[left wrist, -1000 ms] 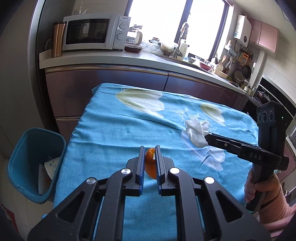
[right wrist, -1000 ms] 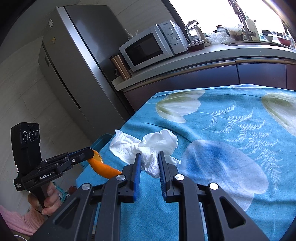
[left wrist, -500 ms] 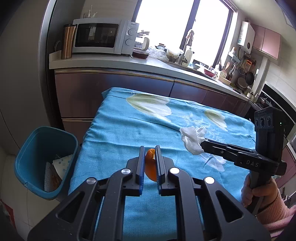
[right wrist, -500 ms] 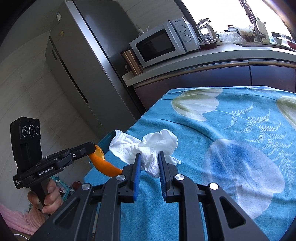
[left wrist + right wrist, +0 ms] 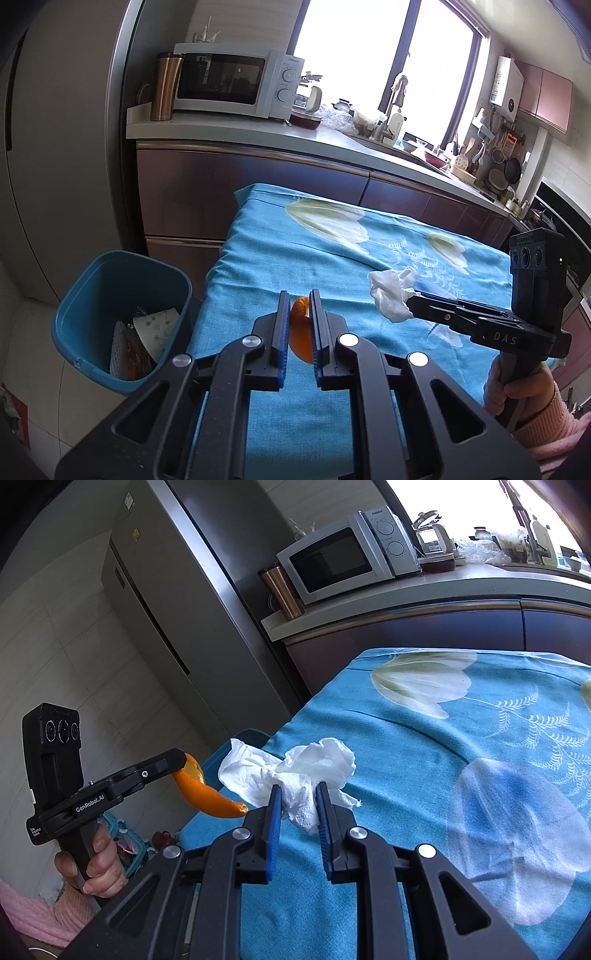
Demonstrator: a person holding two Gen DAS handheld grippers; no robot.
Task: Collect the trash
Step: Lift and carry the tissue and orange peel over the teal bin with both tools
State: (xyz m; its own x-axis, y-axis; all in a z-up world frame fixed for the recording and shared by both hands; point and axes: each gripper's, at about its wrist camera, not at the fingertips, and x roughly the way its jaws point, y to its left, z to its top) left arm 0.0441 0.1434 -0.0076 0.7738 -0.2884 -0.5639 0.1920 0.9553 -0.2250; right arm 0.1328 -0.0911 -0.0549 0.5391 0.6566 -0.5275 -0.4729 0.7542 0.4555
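My left gripper is shut on a curved orange peel, held above the left part of the blue tablecloth. The right wrist view shows the same peel hanging from the left gripper beyond the table's edge. My right gripper is shut on a crumpled white tissue, lifted over the cloth; in the left wrist view that tissue sticks out of the right gripper. A teal trash bin stands on the floor left of the table, with paper and wrappers inside.
A kitchen counter with a microwave and a copper tumbler runs behind the table. A tall grey fridge stands at the left. A hand in a pink sleeve holds the right gripper's handle.
Both grippers have moved left across the table toward the bin, each keeping its load. The bin now sits closer and larger in the left wrist view.
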